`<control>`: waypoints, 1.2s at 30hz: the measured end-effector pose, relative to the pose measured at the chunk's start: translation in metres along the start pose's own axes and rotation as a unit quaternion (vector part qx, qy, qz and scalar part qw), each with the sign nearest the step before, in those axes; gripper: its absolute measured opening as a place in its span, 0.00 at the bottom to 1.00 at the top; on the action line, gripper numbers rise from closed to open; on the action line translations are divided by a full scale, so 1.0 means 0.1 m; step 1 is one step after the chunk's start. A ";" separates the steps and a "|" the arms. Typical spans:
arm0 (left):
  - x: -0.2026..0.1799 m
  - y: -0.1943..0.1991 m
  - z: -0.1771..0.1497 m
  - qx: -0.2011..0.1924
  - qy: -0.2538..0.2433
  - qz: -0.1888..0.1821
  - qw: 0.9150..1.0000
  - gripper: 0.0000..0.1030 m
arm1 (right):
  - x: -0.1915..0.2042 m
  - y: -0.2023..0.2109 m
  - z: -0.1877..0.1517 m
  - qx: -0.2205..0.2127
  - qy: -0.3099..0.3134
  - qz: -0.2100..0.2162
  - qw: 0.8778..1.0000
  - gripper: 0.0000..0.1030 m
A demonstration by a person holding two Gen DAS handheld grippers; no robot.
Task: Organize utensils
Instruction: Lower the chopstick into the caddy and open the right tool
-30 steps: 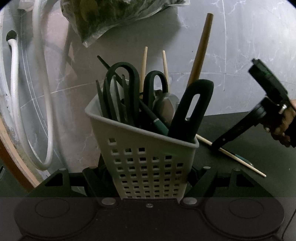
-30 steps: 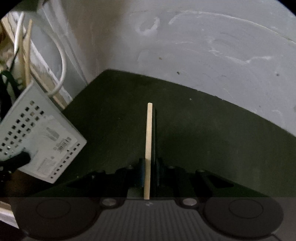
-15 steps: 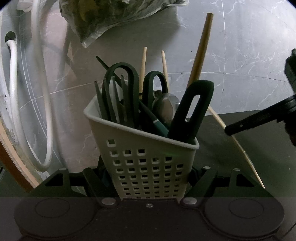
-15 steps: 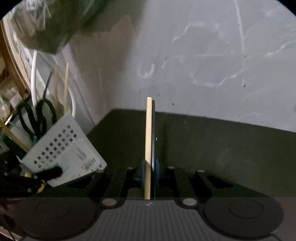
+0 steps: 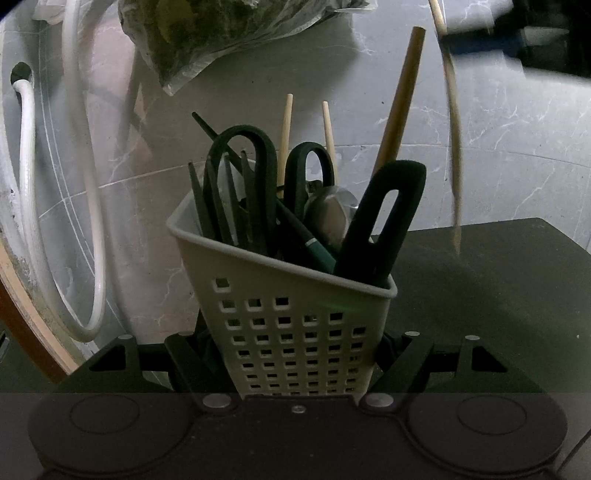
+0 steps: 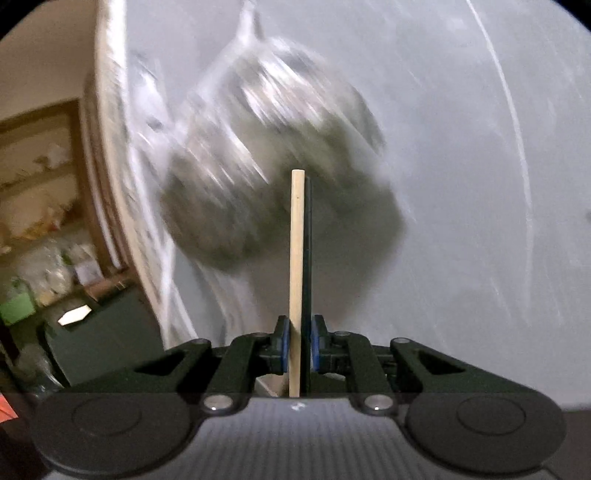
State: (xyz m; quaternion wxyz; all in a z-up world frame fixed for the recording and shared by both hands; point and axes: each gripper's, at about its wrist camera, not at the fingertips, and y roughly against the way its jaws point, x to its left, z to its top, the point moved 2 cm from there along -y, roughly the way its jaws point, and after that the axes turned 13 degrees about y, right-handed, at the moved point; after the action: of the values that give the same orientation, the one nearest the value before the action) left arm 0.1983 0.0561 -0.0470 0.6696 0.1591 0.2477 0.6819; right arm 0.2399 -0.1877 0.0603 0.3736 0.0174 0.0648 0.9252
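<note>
Currently my left gripper [image 5: 295, 369] is clamped on the lower part of the white perforated basket [image 5: 291, 332], which sits at the centre of the left wrist view, tilted slightly with its rim dropping toward the right. Inside the basket I see dark scissors [image 5: 258, 184] with two loop handles, a dark looped handle [image 5: 384, 221] at the right corner, a thick wooden handle [image 5: 402, 96] rising toward the upper middle, two thin chopsticks [image 5: 285, 136] behind the scissors, and a metal spoon bowl [image 5: 332, 214]. The basket stands at the near edge of a dark mat [image 5: 480, 295] filling the lower right of the frame. My right gripper [image 6: 299, 341] is pressed together on a pale chopstick [image 6: 297, 277] paired with a dark one just to its right; both run straight up the centre of the right wrist view. In the left view that chopstick [image 5: 456, 155] hangs blurred at upper right, point down above the mat, clear of the basket. A white hose [image 5: 26, 184] loops at far left; a plastic bag [image 5: 229, 33] lies at top centre on the pale marbled floor [image 5: 517, 129].
</note>
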 end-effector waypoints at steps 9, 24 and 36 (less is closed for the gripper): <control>-0.01 0.01 -0.01 -0.002 -0.001 0.000 1.000 0.75 | 0.37 -0.15 0.60 -0.091 0.048 0.065 0.993 0.13; -0.01 0.02 -0.02 -0.004 -0.003 0.000 1.000 0.75 | 0.67 -0.52 0.39 -0.042 0.040 0.116 0.992 0.13; -0.01 0.01 -0.01 -0.004 -0.003 -0.001 1.000 0.75 | 0.75 -0.64 0.04 0.002 0.018 0.123 0.992 0.13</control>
State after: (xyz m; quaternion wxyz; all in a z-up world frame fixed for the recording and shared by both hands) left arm 0.1965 0.0547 -0.0471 0.6713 0.1579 0.2432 0.6822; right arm 0.2305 -0.0898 0.0545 0.2554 0.0091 0.0706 0.9642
